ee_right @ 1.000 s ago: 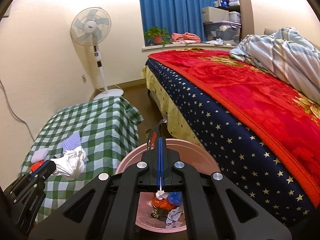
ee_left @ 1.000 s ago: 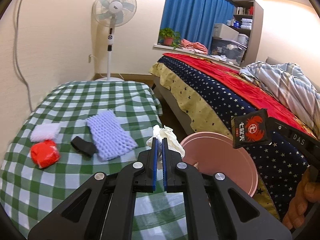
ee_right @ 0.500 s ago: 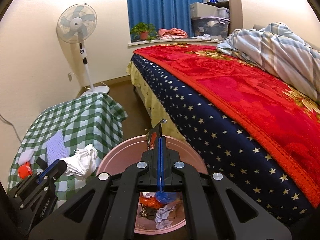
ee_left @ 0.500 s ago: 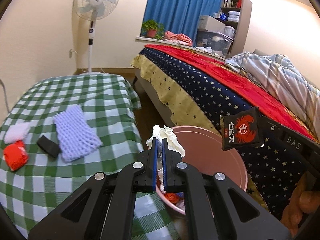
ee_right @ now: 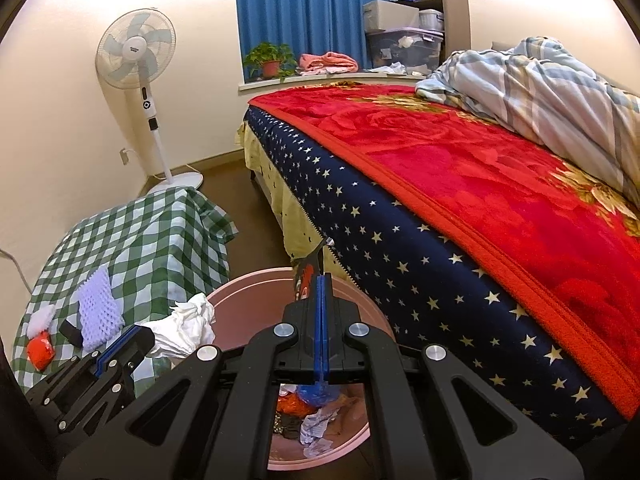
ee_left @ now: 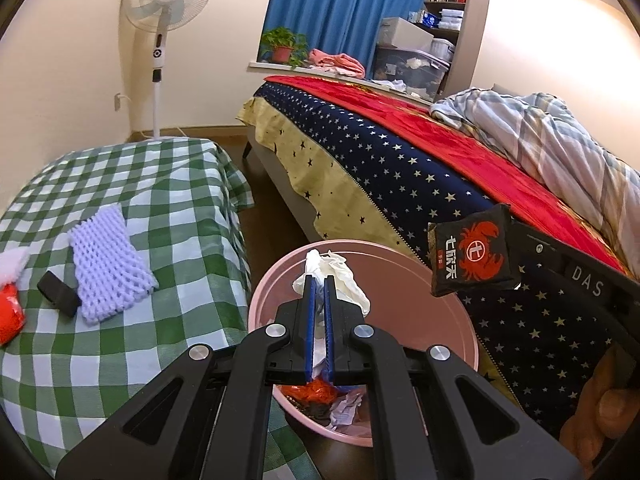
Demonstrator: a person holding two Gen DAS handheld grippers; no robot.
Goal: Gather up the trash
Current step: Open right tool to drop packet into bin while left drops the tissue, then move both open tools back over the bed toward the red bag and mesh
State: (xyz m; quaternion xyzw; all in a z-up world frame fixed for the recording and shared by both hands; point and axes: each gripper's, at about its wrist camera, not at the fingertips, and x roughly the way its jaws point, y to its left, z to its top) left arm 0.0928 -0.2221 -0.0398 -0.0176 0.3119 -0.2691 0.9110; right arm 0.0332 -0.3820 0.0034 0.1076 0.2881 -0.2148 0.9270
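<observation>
Crumpled white tissue [ee_left: 334, 276] pinched in left gripper [ee_left: 319, 284], black snack packet [ee_left: 472, 256] in right gripper [ee_right: 322, 280]; release squarely over pink bin [ee_left: 452, 300].

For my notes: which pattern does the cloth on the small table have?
The tablecloth is green and white check, clearest in the left wrist view.

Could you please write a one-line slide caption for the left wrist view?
Left gripper holds crumpled tissue over the pink bin.
</observation>
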